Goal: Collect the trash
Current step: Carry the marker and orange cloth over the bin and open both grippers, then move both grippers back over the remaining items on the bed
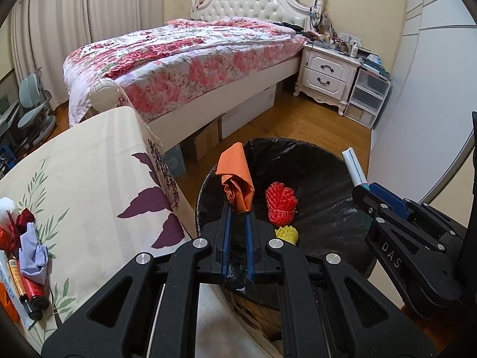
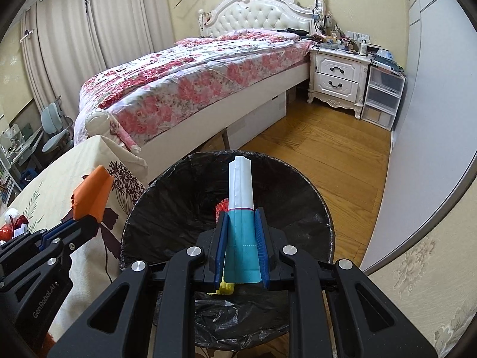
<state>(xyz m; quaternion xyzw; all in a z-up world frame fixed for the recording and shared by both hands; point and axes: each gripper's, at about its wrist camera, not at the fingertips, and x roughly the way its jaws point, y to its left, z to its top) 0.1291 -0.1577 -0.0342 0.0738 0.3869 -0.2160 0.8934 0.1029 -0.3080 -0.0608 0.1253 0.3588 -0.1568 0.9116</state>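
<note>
Our left hand-held gripper [image 1: 238,211] is clamped on a crumpled orange paper [image 1: 236,179], held over the near left rim of the black-lined trash bin [image 1: 322,161]. Our right hand-held gripper [image 2: 242,223] is closed on a rolled white and teal wrapper [image 2: 241,208] that sticks up past its fingertips, above the bin's mouth. Inside the bin we see a red foam fruit net [image 1: 280,205] with a yellow foam net [image 1: 286,235] just beside it. Left of the bin stands the counter [image 1: 89,161] under a floral cloth; at its near left edge lie more scraps: a crumpled lilac paper [image 1: 33,253], a red tube [image 1: 32,291] and red foil wrappers [image 1: 16,223]. Beyond are the bed [image 1: 184,59], a white nightstand [image 1: 326,73] and clear plastic drawers [image 1: 368,95], well apart from the bin.
</note>
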